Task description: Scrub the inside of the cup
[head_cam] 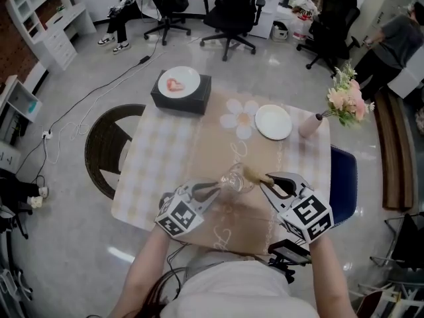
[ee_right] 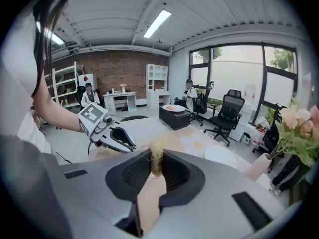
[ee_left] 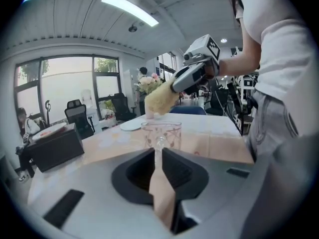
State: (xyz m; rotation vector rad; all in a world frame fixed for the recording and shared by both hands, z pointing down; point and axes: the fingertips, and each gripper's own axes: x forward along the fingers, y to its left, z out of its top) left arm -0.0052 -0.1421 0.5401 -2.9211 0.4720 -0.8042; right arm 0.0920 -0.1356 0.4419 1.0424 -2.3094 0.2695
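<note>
The glass cup [head_cam: 235, 177] is pinched by the narrowed left tongs [head_cam: 217, 187] at the worktop's [head_cam: 165, 161] near side, the fibrous scrubber [head_cam: 254, 173] is clamped in the right tongs [head_cam: 268, 181] beside its rim, and insertion is judged due next.

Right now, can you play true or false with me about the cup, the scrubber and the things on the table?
1. The left gripper has its fingers shut on the glass cup. True.
2. The scrubber is deep inside the cup. False: it is outside, up near the rim.
3. The right gripper holds the scrubber. True.
4. The flowers stand in a blue vase. False: the vase is pink.
5. The plate on the black box is bare. False: something red lies on it.
</note>
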